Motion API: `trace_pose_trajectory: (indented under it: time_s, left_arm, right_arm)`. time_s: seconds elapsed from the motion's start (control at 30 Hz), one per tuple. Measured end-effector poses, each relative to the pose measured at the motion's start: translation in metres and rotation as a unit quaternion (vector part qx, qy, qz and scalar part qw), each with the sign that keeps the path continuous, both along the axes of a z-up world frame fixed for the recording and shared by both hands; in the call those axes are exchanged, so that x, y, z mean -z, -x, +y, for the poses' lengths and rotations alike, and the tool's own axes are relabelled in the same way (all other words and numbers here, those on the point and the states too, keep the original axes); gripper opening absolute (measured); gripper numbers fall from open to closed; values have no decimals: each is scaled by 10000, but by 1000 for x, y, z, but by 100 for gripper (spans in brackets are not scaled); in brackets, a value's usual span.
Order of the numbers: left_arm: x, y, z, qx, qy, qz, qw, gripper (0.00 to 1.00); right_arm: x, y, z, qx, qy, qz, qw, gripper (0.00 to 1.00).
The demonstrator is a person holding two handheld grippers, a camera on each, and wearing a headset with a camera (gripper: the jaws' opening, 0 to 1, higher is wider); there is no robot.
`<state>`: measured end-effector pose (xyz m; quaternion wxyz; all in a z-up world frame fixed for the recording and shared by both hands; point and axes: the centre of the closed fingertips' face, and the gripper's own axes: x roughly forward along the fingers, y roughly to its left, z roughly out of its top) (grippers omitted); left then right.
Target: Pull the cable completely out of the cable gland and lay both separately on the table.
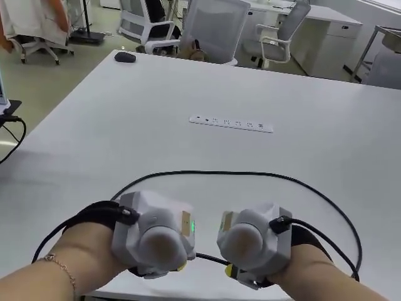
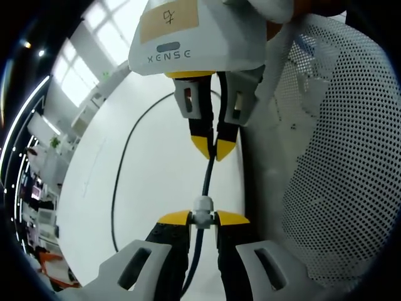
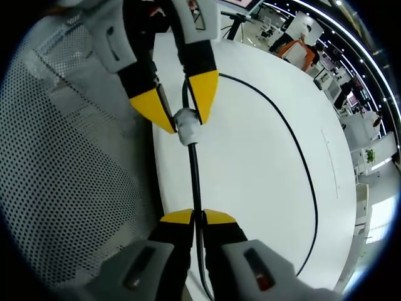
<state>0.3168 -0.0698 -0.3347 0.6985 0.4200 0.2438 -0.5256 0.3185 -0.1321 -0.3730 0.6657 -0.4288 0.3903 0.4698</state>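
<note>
Left gripper view puts the small pale-grey plastic cable gland [image 2: 202, 210] squarely between the yellow-tipped jaws of the left gripper [image 2: 202, 218], which are clamped on its body. Just beyond it, at the top of that view, the right gripper [image 2: 213, 148] has its own yellow tips pinched together on the thin black round cable [image 2: 207, 179], with a short straight run stretched between the two. The right gripper view agrees: its jaws are closed on the cable, and the gland sits in the other gripper's tips just ahead. In the head view both grippers are close together at the near edge of the white table [image 1: 188, 81], and the rest of the cable sweeps in a wide loop across the table's near half and round to the right.

By my judgement the gland is light, hard and small (easy to twist out of a two-point pinch), so a grip across its body, square to the cable, looks right. The cable looks supple and smooth-jacketed. It would likely slip through a loose pinch and buckle if pushed, so it wants a firm hold close to the gland and a straight pull along its own line. How tightly the gland's seal grips the jacket cannot be told. The long free tail should drag lightly across the table.
</note>
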Motion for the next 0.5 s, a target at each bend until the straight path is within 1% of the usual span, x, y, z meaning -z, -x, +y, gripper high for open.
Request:
trace_pose_trajectory:
  time_s: [0.07,0.2,0.4,0.43,0.5]
  left_arm:
    - [1,0,1,21,-63,-19,10000,16]
    - [1,0,1,5,-42,-19,10000,16]
    - [1,-1,2,-17,-43,-15,10000,16]
    - [1,-1,2,-22,-44,-15,10000,16]
    - [1,-1,1,-24,-33,-13,10000,16]
  right_arm:
    - [3,0,-7,114,128,67,9998,4]
    - [8,1,-21,305,406,145,9986,4]
    - [12,0,-34,583,607,222,9962,4]
    - [12,0,-37,602,668,223,9957,4]
    - [13,1,-38,622,693,246,9954,5]
